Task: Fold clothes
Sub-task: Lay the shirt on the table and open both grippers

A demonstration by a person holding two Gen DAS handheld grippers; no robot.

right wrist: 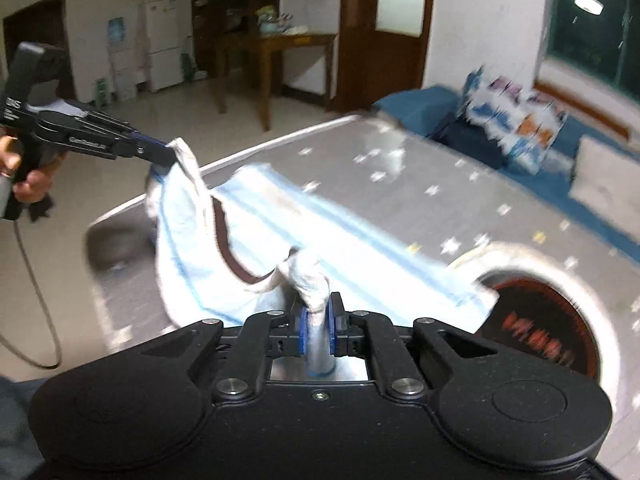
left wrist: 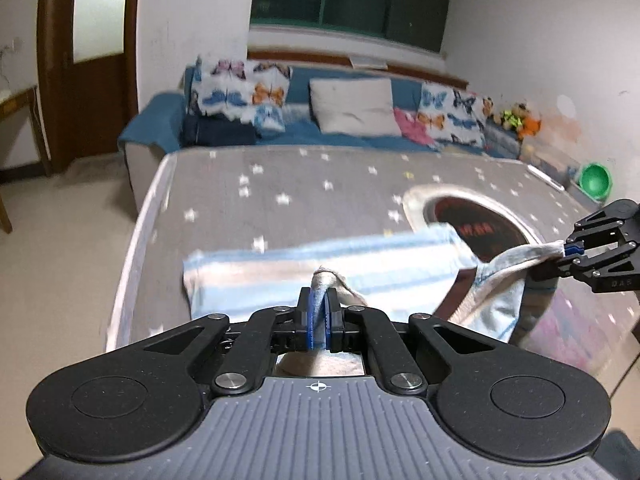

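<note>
grey starred table (left wrist: 280, 184) | striped garment (left wrist: 320, 256) pinched between both grippers' fingers: left gripper (left wrist: 319, 312), right gripper (right wrist: 318, 320)

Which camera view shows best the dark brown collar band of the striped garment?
The right wrist view: the collar band runs in plain sight along the neckline of the striped garment. In the left wrist view the striped garment shows mostly its striped back, and the band cannot be made out.

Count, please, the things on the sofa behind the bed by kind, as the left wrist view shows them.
Butterfly-print pillows: 2
Plain white pillow: 1
Pink cloth: 1
Dark navy folded item: 1
Plush toys: blurred, about 2
Total: about 7
</note>
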